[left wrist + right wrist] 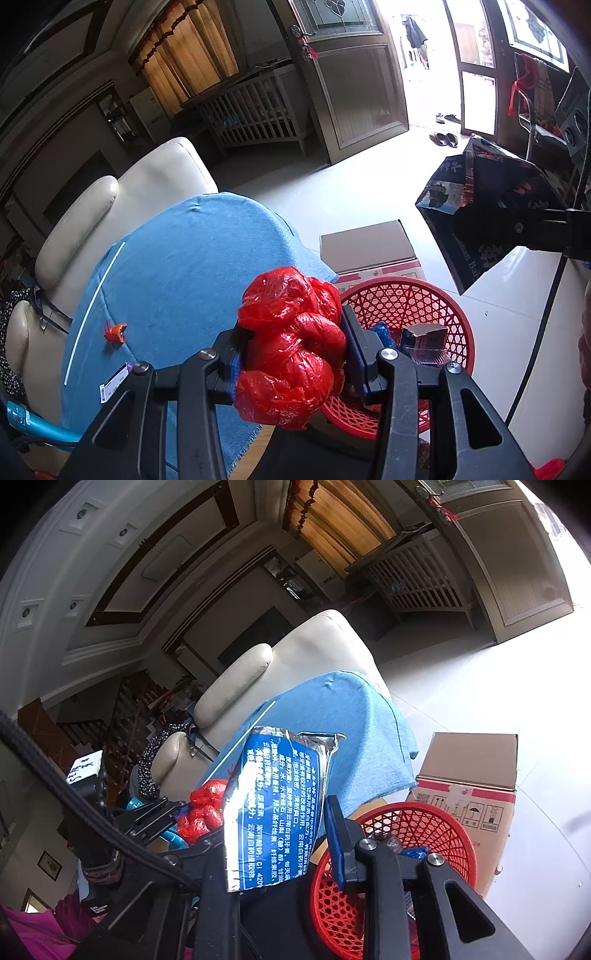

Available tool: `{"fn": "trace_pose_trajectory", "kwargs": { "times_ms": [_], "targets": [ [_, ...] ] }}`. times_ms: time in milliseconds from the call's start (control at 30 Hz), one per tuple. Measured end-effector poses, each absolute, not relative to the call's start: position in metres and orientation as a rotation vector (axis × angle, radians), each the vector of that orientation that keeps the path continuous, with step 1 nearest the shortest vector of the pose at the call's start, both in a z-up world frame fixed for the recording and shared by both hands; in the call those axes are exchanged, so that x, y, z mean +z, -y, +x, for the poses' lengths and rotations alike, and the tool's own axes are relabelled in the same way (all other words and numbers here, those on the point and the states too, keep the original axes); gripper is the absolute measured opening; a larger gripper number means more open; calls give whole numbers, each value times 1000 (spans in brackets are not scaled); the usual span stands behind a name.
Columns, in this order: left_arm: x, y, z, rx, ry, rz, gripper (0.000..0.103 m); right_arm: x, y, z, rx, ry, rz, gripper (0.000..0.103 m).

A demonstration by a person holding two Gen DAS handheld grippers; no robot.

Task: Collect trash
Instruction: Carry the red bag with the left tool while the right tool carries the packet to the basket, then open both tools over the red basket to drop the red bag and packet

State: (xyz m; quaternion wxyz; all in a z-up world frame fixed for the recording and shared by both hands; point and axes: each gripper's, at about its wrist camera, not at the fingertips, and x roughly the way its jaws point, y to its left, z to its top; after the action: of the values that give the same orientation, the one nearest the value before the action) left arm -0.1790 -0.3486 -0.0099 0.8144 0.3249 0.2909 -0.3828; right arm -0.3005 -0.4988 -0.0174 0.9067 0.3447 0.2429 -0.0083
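The left gripper (pixel 291 354) has its two fingers pressed against the sides of a crumpled red plastic bag (pixel 291 343) and holds it. The bag is a knotted lump, its long axis running away from the camera and upward, so it stands taller than the fingers. Its lower part hides the inner faces of both fingers. It hangs over the near right corner of the blue cloth (pixel 177 266), just at the left rim of the red basket (pixel 413 295).

The right gripper (pixel 280 834) grips a blue and silver foil packet (pixel 273 808). The packet stands upright, long axis from the fingers up, with its torn mouth at the top and its printed text rotated sideways. The left finger is covered by the packet; only the right finger with its blue pad is visible, a little apart from the packet's edge, so how much it presses I cannot tell.

In the basket some small items lie, a blue wrapper (pixel 384 332) and a dark small box (pixel 424 339), partly cut off by the gripper. On the cloth near its left edge lie a white straw (pixel 94 306), a small orange scrap (pixel 115 332) and a barcode label (pixel 114 382). Behind the basket stands a cardboard box (pixel 369 247).
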Motion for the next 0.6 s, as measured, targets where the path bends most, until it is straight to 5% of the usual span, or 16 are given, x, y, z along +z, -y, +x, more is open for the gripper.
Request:
{"fn": "trace_pose_trajectory", "kwargs": {
  "times_ms": [600],
  "targets": [
    [-16,353,-180,-890,-671,670,49,-33,509,-295,-67,-544,746,28]
  ]
}}
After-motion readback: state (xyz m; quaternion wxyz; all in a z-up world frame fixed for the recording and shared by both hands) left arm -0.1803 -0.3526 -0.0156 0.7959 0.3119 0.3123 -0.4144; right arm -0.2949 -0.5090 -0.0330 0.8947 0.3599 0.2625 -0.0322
